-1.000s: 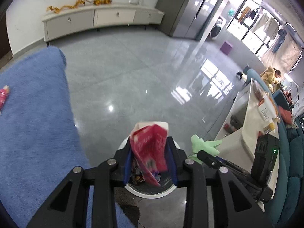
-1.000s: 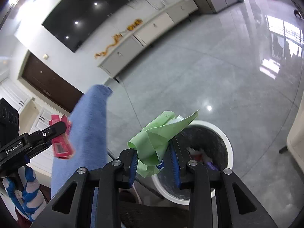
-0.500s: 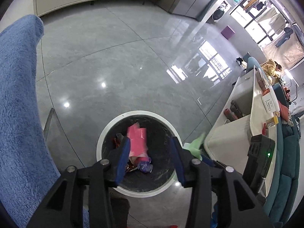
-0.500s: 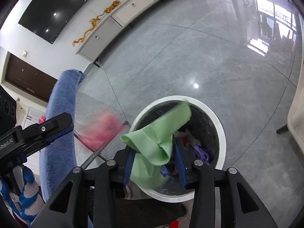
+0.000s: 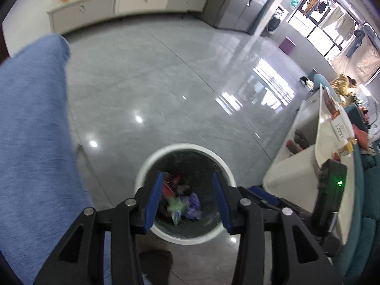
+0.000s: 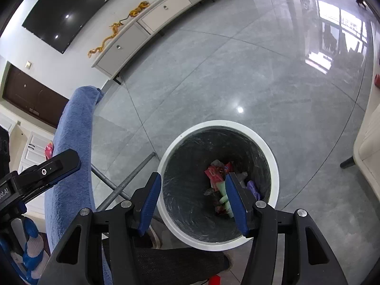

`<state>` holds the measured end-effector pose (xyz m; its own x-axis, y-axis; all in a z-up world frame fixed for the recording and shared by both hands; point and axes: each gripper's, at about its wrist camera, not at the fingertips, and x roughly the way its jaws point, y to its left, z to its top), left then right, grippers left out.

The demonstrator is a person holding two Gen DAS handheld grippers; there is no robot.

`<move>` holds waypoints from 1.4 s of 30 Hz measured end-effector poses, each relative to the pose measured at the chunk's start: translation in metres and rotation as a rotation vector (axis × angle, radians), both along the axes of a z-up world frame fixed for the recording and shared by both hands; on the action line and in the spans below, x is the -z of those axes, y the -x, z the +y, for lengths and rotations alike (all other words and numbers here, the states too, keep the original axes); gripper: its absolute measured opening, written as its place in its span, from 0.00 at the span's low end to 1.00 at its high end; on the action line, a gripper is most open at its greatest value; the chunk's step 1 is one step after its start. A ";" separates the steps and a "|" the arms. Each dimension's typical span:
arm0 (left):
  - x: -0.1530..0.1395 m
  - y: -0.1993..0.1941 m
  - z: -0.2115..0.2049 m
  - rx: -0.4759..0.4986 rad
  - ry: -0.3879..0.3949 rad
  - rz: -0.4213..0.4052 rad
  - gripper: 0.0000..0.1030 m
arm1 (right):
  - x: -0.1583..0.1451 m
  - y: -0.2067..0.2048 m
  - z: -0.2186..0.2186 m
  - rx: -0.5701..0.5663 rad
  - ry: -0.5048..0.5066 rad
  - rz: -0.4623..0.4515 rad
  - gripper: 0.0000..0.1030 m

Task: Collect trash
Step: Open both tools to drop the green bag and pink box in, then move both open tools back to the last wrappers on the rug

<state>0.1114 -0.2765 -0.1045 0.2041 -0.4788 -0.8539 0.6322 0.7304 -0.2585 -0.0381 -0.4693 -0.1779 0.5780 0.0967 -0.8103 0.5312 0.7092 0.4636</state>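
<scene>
A round white trash bin (image 5: pixel 147 166) with a dark liner stands on the grey floor; it also shows in the right wrist view (image 6: pixel 273 163). Inside lie a red wrapper (image 6: pixel 213 172), a green wrapper (image 6: pixel 223 190) and purple trash (image 5: pixel 193 204). My left gripper (image 5: pixel 187 199) is open and empty above the bin's near side. My right gripper (image 6: pixel 193 199) is open and empty above the bin. The left gripper's body (image 6: pixel 47 168) shows at the left of the right wrist view.
A blue towel-covered surface (image 5: pixel 30 130) lies to the left of the bin, with a pink packet (image 6: pixel 49 149) on it. A white table (image 5: pixel 315 147) with small items stands at the right. A long white cabinet (image 5: pixel 123 2) lines the far wall. A grey metal leg (image 6: pixel 128 180) is beside the bin.
Both grippers have opened. The red wrapper from the left one and the green wrapper from the right one have dropped into the bin.
</scene>
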 end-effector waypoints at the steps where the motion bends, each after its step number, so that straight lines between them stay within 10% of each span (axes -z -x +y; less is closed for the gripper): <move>1: -0.006 0.002 0.006 -0.015 -0.003 -0.038 0.41 | -0.004 0.001 0.000 -0.002 0.009 -0.004 0.54; 7: -0.039 0.010 0.045 -0.126 -0.003 -0.206 0.41 | -0.033 0.005 0.010 -0.007 0.084 -0.031 0.57; 11: -0.056 0.018 0.073 -0.196 0.005 -0.299 0.68 | -0.049 0.006 0.020 -0.006 0.141 -0.042 0.66; 15: -0.070 0.025 0.101 -0.252 0.013 -0.373 0.69 | -0.062 0.005 0.033 -0.015 0.187 -0.048 0.74; 42: -0.101 0.041 0.219 -0.495 0.061 -0.503 0.69 | -0.137 -0.002 0.121 -0.081 0.464 -0.112 0.87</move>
